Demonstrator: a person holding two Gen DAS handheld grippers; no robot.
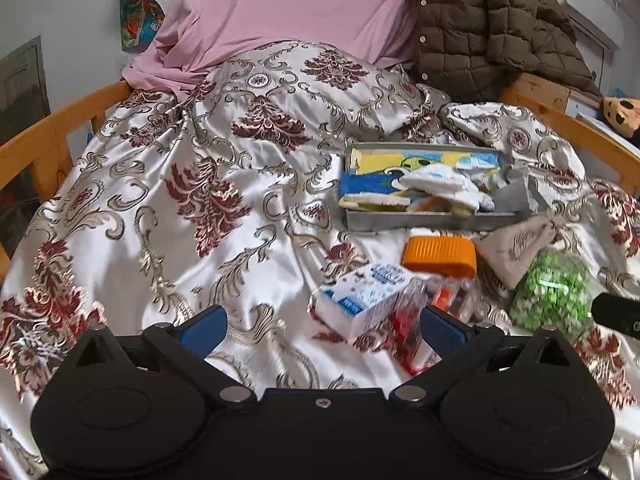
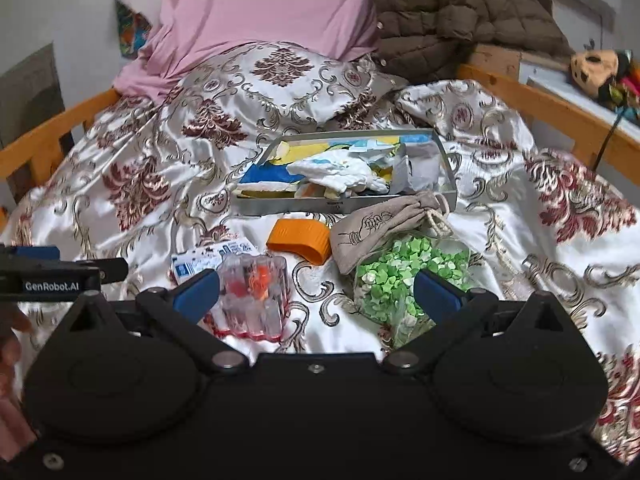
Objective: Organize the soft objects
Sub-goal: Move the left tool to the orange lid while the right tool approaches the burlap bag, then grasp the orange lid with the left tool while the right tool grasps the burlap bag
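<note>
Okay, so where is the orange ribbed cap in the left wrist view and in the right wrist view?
Left wrist: the orange ribbed cap lies right of centre on the bedspread, just below the grey tray.
Right wrist: the cap lies near centre, left of the beige drawstring pouch.
Shared landmark: the grey tray, directly behind the cap in both.

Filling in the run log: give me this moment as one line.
left gripper: open, empty | right gripper: open, empty | metal tray: holds cloths | bag of green paper stars, drawstring pouch: on bedspread
</note>
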